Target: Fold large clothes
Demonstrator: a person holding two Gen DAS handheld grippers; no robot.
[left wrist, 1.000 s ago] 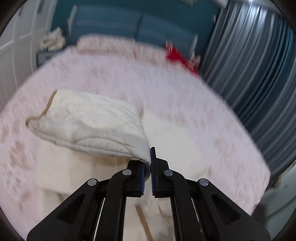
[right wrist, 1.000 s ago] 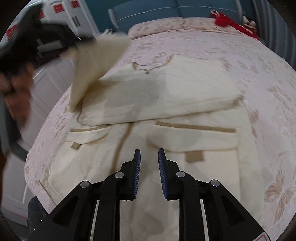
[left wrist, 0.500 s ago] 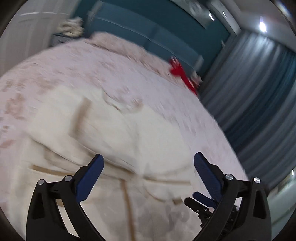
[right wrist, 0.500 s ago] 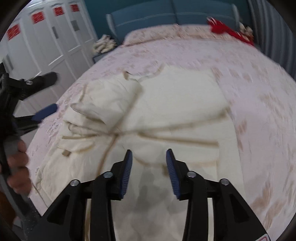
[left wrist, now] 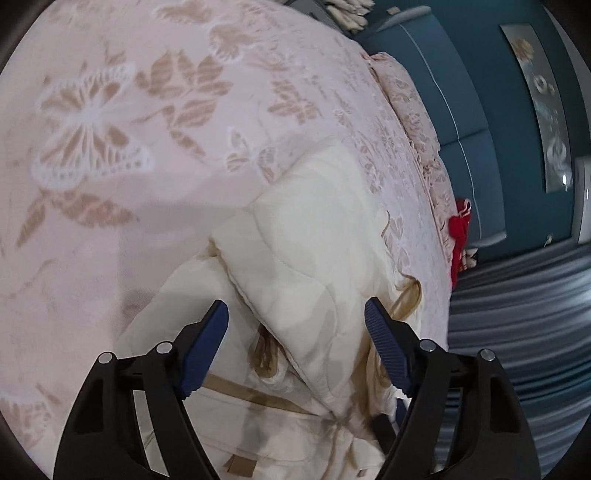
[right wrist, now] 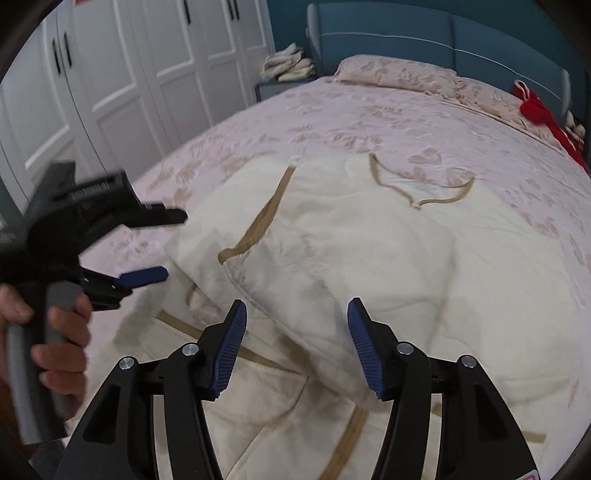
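Bed (right wrist: 369, 122) under teal headboard (right wrist: 406, 40) carries cream coat (right wrist: 369, 258) — left gripper (left wrist: 295, 332) jaws closing, right gripper (right wrist: 295, 332) opening, both empty.

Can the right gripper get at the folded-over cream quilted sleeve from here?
Probably yes: the right gripper, jaws opening with nothing gripped, hangs just short of the folded-over cream quilted sleeve, and nothing lies between.

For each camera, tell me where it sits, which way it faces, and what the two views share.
Left wrist: on the left gripper, angled down over the folded cream jacket on the bed, view rolled sideways; its own closing fingers show, nothing pinched.
Right wrist: on the right gripper, looking up the bed toward the blue headboard; its opening fingers, the left gripper and left hand show.
Shared: jacket, bed, headboard, red item.
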